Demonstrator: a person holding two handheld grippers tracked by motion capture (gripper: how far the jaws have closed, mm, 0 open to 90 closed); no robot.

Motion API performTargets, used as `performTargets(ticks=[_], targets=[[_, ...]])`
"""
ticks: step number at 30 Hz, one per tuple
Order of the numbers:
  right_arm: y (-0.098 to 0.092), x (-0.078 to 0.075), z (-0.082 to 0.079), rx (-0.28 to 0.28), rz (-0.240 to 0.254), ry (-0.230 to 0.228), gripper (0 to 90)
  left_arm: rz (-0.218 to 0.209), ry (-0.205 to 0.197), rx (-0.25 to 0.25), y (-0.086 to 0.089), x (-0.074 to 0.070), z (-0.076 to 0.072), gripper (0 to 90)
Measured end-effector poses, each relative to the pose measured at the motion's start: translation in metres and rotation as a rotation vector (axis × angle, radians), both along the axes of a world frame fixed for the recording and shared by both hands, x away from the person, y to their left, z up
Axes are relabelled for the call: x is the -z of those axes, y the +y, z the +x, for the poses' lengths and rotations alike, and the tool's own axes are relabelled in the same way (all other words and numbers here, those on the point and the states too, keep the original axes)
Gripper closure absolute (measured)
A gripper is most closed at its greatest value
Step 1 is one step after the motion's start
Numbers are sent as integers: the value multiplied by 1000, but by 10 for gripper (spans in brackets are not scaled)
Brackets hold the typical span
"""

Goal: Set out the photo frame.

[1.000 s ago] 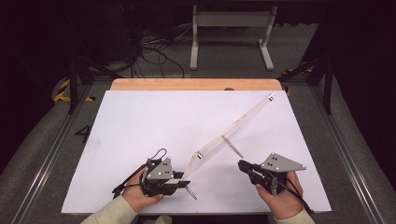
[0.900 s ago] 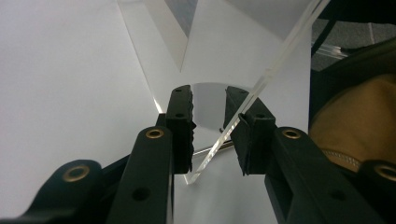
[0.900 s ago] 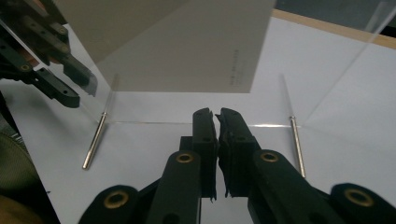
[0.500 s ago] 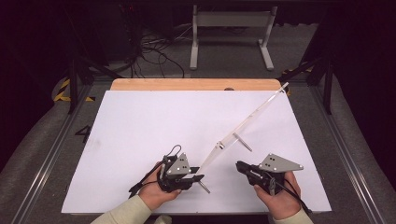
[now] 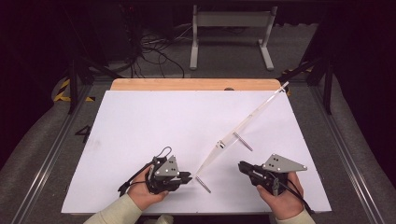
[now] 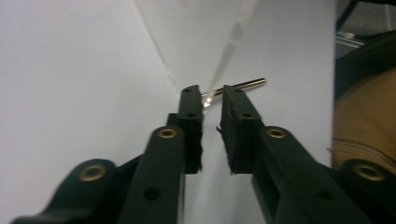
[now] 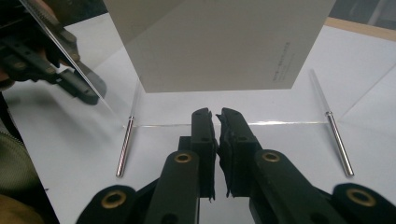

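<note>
Right now your left gripper (image 5: pixel 186 177) sits low on the white table (image 5: pixel 140 121), near its front edge and left of centre, pointing toward the near end of the clear acrylic stand (image 5: pixel 243 126). Its jaws have just been closing and now stand narrow, with only a slim gap between the pads; in the left gripper view (image 6: pixel 211 100) the lower edge of the stand's clear panel runs away just past the fingertips, and whether the pads actually press on it cannot be told. The near metal pin (image 5: pixel 202 184) lies on the table just beyond those fingertips, poking out to the right of them in the left gripper view (image 6: pixel 243 84).

Moving right, the stand is a tall transparent sheet set upright on edge, running diagonally from near your left gripper up toward the far right corner of the table. A second metal pin (image 5: pixel 243 141) crosses its base farther along.

Your right gripper (image 5: pixel 241 165) rests near the front right of the table, aimed left toward the stand's broad face and clear of it. In the right gripper view (image 7: pixel 214 113) its jaws are almost together with nothing between them, the sheet's bottom edge lies just ahead of the tips, and the two pins (image 7: pixel 124 148) (image 7: pixel 339 150) lie on the table to either side.
</note>
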State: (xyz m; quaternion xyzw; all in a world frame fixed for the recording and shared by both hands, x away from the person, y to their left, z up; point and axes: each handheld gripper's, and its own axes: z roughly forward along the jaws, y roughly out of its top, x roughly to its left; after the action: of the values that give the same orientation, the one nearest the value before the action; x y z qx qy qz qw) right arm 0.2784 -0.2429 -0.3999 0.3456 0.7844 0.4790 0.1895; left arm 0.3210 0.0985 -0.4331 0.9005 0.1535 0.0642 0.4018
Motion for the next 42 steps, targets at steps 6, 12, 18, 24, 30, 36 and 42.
performTargets(ticks=[6,12,18,24,30,36,42], targets=[[3,0,-3,-7,-7,-1,834,62,29,-17,-16,14,7,900],[0,-1,-6,-5,-4,-3,833,127,-12,-25,-25,19,4,900],[-3,0,-15,-12,-9,7,788,97,31,45,-35,18,-4,900],[-12,-3,-28,-5,-8,4,750,77,36,97,-47,17,-10,900],[-12,0,-42,-25,-11,12,718,74,38,140,-63,20,-15,900],[0,-2,-50,-81,-6,11,611,69,43,172,-74,22,-20,900],[18,-3,-58,-112,44,-3,492,36,48,172,-67,18,-18,858]])
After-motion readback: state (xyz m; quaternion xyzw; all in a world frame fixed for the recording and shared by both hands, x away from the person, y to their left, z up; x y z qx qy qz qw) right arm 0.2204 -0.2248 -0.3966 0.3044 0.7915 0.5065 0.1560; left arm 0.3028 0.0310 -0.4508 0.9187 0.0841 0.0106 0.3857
